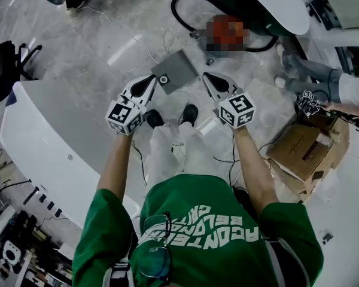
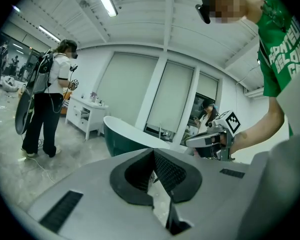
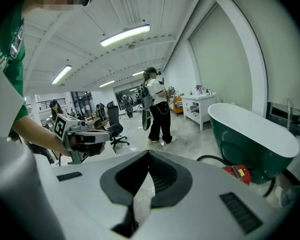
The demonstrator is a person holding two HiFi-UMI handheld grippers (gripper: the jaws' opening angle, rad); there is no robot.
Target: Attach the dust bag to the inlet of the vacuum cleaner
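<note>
Left tongs (image 1: 150, 81), right tongs (image 1: 207, 79) closed, empty, over dust bag (image 1: 175, 70) on floor (image 1: 102, 37). We judge pickup not started; next: open, grip bag, carry to vacuum cleaner (image 3: 238, 173).

The floor (image 1: 96, 46) is glossy, veined polished stone. The bag (image 1: 180, 69) looks matt grey, paper or cloth. The left gripper (image 2: 152, 153) and right gripper (image 3: 149, 154) have smooth matt grey plastic shells and black ribbed pads (image 3: 162, 176). The tub (image 3: 260, 129) is glossy, white inside and green outside. The box (image 1: 299, 148) is brown cardboard.
</note>
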